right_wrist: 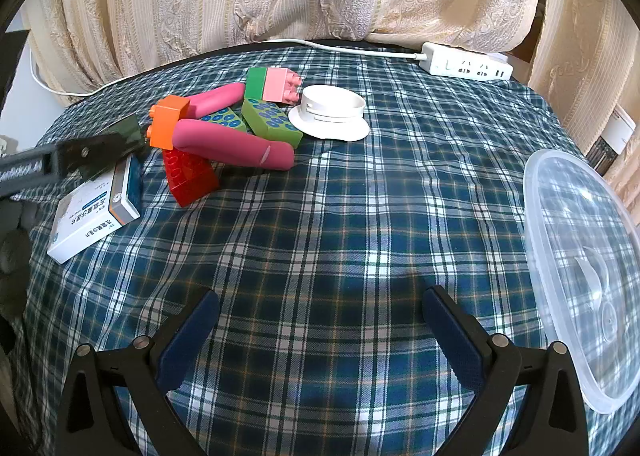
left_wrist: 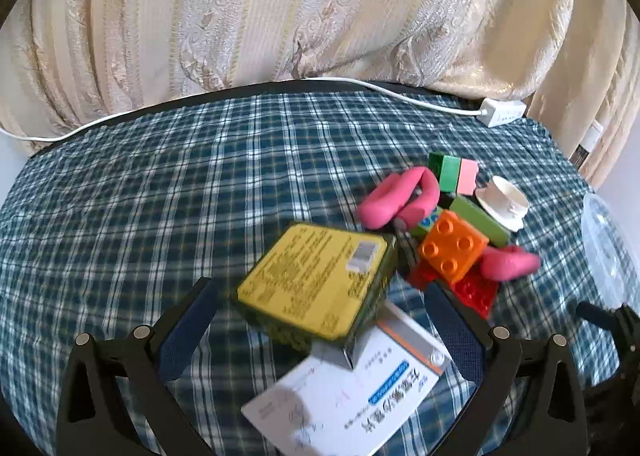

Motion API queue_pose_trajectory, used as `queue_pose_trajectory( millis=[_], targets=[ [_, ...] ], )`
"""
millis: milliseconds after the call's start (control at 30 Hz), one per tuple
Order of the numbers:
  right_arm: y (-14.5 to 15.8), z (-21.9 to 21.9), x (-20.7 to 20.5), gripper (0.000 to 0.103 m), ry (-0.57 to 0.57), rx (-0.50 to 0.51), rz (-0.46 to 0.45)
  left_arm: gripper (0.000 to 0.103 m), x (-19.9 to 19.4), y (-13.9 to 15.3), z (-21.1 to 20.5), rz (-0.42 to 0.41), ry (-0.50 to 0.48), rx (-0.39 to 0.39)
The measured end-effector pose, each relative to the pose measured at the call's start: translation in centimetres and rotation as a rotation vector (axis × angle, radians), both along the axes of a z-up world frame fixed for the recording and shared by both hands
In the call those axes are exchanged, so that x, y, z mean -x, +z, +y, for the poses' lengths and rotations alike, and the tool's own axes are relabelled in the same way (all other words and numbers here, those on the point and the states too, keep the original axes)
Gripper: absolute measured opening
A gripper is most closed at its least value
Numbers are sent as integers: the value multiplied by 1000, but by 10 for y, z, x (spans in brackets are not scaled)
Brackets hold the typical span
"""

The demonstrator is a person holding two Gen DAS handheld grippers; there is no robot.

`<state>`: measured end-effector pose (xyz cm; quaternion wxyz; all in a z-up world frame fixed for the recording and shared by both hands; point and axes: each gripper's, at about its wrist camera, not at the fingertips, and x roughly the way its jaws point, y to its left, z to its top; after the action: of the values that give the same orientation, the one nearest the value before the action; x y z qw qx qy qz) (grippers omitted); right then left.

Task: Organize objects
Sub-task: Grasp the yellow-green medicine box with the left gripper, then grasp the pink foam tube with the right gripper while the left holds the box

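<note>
Left hand-held gripper (left_wrist: 320,296) spread around yellow-faced box (left_wrist: 316,280), contact unclear; right hand-held gripper (right_wrist: 320,312) spread over plaid counter (right_wrist: 320,224).

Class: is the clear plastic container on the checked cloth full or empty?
Empty: the clear plastic container shows only the blue checked tablecloth through its base; nothing lies inside.

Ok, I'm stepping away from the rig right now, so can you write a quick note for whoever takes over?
Left gripper: open, fingers either side of the yellow-green box, not clamped. The box leans on the white medicine box.
Right gripper: open, empty, over the checked cloth.
Toy bricks, pink rolls and a white dish lie piled together. The clear plastic container at the right looks empty.
Done: nothing visibly sorted.
Left: everything.
</note>
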<state>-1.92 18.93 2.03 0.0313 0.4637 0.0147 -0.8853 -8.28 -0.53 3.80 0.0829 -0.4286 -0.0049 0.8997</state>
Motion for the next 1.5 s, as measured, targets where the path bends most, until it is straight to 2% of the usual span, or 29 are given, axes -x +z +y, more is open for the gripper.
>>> queue_pose_trajectory(
  millis=[233, 300, 333, 533, 700, 867, 1033, 1233, 1500],
  targets=[
    [0, -1, 0, 103, 1, 0, 0, 102, 13, -14, -2, -44, -8, -2],
    [0, -1, 0, 103, 1, 0, 0, 95, 14, -17, -1, -49, -13, -6],
    [0, -1, 0, 103, 2, 0, 0, 87, 15, -19, 0, -60, -19, -9],
    [1, -1, 0, 103, 14, 12, 4, 83, 12, -17, 0, -39, -25, -13],
    [4, 3, -2, 103, 18, 66, 22, 81, 7, -11, -4, -5, 6, 19],
    [6, 10, -5, 103, 9, 128, 40, 81, -2, -7, -11, 21, 73, 84],
    [7, 12, -4, 103, -5, 140, 35, 81, -17, 2, -15, 54, 125, 129],
    [22, 7, 7, 98, -11, 201, 58, 81, -33, 16, -21, 107, 155, 133],
    [39, -20, 31, 96, 48, 149, 112, 81, -34, 19, -29, 98, 180, 118]
  ],
)
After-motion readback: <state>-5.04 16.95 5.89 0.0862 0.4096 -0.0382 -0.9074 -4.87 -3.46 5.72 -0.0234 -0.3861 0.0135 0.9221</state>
